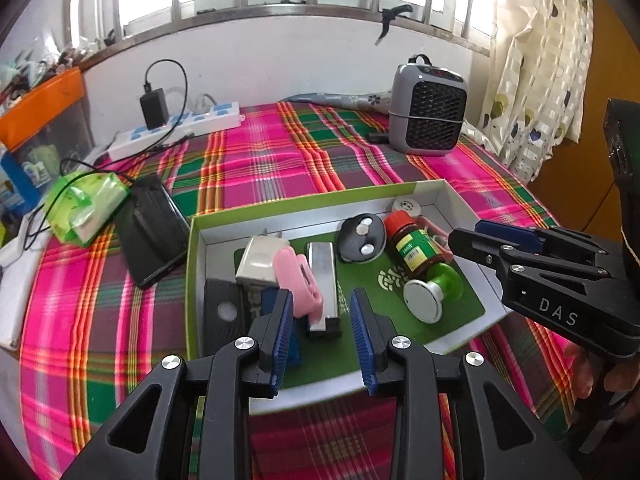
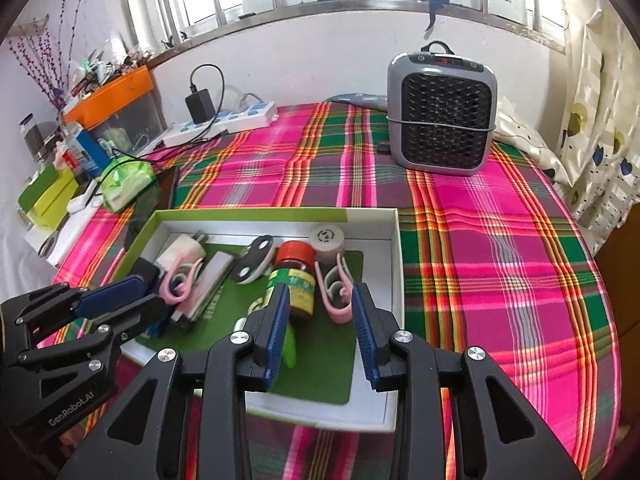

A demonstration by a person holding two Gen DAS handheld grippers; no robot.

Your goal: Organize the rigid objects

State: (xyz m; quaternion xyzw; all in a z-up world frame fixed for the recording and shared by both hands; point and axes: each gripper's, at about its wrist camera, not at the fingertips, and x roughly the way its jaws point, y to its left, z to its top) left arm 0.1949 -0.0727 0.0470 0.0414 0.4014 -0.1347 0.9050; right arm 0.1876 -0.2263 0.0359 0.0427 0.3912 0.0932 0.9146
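both grippers hang over the white box [image 2: 394, 264] on the plaid cloth, each with its fingers apart and nothing between them. the objects to organize already lie inside the box.

left gripper [image 1: 322, 332]: the metal bar [image 1: 322, 280] lies just ahead of the gap between the fingers, and the pink clip [image 1: 298, 280] sits at the tip of the left-hand finger, leaning on the white plug [image 1: 260, 260]. to take the bar, centre the gap over its long axis and keep the left-hand finger clear of the clip before closing.

right gripper [image 2: 320, 328]: the brown bottle [image 2: 298, 280] lies just beyond the left-hand finger, and a second pink clip [image 2: 336, 292] lies ahead of the gap. the silver knob [image 1: 424, 300] rests near the bottle's base.

judgement: the items are crowded and touching, so a grasp may drag a neighbour. lower straight, close slowly, and lift one item at a time. the round bottle may roll; grip it across its body, not its cap.
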